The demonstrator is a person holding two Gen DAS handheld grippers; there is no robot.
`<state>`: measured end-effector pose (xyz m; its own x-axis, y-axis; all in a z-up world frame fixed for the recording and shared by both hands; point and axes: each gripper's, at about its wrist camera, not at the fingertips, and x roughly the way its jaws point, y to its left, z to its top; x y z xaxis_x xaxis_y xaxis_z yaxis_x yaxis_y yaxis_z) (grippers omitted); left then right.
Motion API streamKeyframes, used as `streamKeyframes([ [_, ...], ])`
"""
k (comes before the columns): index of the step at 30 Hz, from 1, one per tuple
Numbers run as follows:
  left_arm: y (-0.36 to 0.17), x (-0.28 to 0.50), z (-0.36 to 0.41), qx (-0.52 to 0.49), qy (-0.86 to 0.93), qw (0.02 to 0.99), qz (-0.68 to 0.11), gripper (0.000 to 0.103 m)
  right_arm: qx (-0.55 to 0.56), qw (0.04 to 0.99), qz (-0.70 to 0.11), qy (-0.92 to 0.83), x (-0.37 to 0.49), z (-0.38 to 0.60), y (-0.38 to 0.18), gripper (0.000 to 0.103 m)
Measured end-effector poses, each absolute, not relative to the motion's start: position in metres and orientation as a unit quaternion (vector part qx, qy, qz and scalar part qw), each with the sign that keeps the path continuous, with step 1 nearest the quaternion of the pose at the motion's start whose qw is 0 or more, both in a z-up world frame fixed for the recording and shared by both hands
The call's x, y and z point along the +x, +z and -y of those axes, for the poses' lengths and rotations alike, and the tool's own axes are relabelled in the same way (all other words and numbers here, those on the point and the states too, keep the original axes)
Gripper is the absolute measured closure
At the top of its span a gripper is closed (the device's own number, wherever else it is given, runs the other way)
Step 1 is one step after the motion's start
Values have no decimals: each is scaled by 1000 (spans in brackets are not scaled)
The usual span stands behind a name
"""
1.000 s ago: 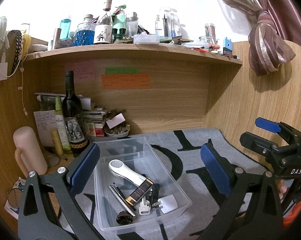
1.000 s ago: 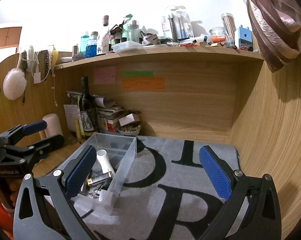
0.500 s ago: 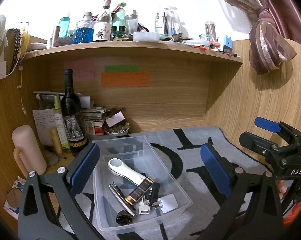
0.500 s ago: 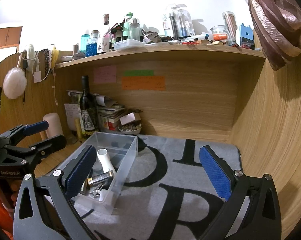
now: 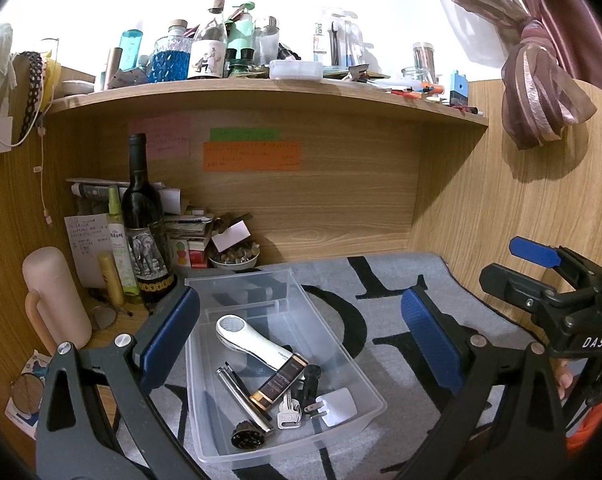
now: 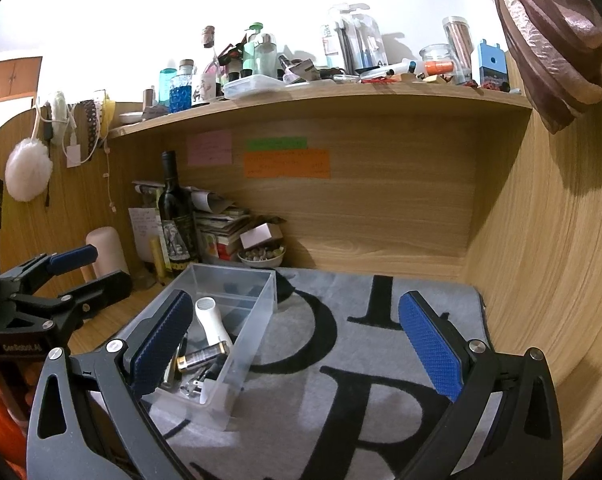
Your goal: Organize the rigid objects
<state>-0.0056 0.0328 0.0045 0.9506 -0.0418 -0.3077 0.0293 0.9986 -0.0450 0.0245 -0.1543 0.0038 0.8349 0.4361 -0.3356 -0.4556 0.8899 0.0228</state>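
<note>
A clear plastic bin sits on the grey mat and also shows in the right wrist view. Inside lie a white handheld device, a brown-and-gold tube, a silver pen-like cylinder, a key, a white plug and a round dark cap. My left gripper is open and empty, held above the bin. My right gripper is open and empty above the mat, right of the bin.
A grey mat with black letters covers the desk. At the back left stand a wine bottle, a pink flask, stacked books and a small bowl. A cluttered shelf runs overhead. Wooden walls close in the back and right.
Both grippers stay open and almost still. The views have shifted only slightly; the bin and its contents have not moved.
</note>
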Motion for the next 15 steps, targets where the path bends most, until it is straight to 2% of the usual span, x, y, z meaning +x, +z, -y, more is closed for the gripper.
streamKeyframes([
  [15,3,-5,-34,-21,-20,987,-158,1,-30,958,-164,233,23,154,6,0],
])
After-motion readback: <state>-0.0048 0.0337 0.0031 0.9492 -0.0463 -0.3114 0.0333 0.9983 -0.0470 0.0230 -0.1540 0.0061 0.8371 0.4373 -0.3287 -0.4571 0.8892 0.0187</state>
